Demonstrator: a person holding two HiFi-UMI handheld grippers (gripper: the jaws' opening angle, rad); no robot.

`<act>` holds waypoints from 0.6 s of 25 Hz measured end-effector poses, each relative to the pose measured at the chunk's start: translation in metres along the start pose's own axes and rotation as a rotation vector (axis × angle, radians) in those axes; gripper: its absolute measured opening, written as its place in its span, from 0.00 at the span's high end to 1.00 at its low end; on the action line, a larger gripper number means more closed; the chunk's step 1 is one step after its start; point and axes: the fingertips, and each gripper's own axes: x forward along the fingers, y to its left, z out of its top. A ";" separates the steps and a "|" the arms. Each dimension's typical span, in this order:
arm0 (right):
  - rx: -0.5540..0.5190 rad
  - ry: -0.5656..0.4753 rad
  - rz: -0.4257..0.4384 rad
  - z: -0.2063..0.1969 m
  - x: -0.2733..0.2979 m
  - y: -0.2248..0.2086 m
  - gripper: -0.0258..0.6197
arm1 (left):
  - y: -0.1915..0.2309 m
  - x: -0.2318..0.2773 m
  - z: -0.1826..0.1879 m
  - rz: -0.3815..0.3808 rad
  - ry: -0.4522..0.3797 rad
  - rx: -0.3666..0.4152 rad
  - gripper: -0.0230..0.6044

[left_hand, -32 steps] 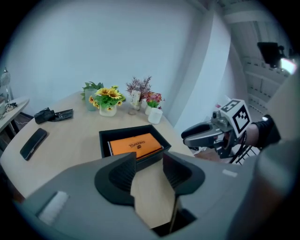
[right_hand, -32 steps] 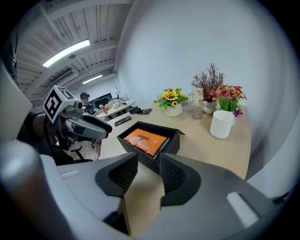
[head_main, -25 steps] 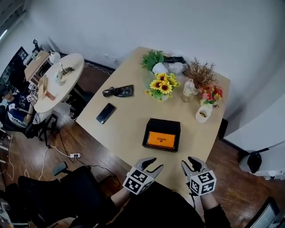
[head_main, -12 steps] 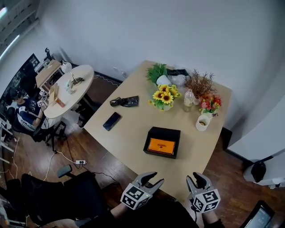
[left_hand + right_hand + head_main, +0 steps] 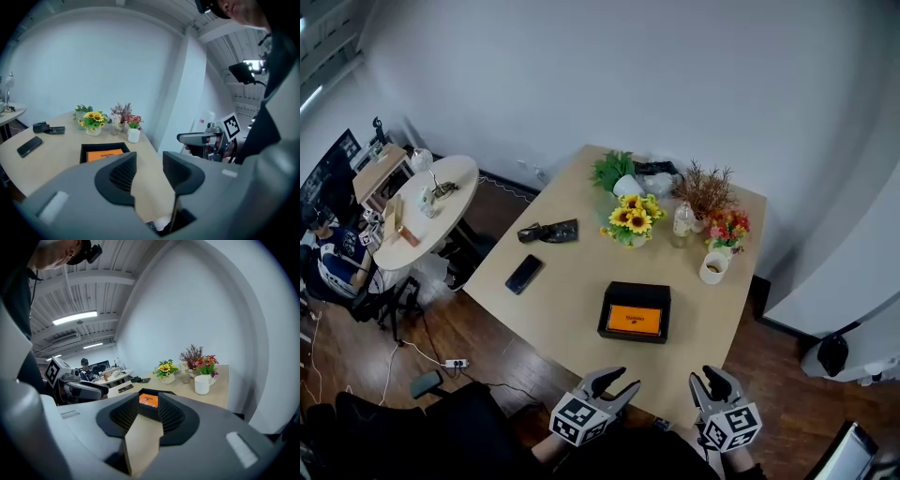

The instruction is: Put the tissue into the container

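Right tool [image 5: 709,379] has just narrowed on nothing, left tool [image 5: 617,382] likewise slightly apart and empty, both drawn back off the pale wooden counter [image 5: 572,272]; the flat orange tissue pack [image 5: 635,320] lies inside the square black container [image 5: 636,289], so the task is likely done.

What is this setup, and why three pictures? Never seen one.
No robot: a person holds a left hand-held gripper and a right hand-held gripper. The head view looks down from a camera on the person's head; each gripper view rides on its own gripper. On the table lie a black box with an orange pack inside, a phone, a dark pouch, sunflowers and a white mug. Both are open and empty; the right one's jaws have just been closing.
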 end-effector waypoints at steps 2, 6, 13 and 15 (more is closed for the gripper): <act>-0.008 0.009 -0.008 0.001 0.002 0.005 0.76 | 0.001 0.000 0.001 -0.022 -0.005 -0.008 0.71; -0.026 -0.009 -0.011 0.011 0.004 0.011 0.77 | 0.002 0.002 0.004 -0.049 -0.012 -0.015 0.71; -0.060 -0.052 -0.027 0.023 0.008 0.017 0.81 | 0.007 0.002 0.002 -0.064 0.005 -0.011 0.71; -0.060 -0.057 -0.031 0.025 0.009 0.015 0.81 | 0.007 0.004 0.005 -0.070 0.004 -0.009 0.71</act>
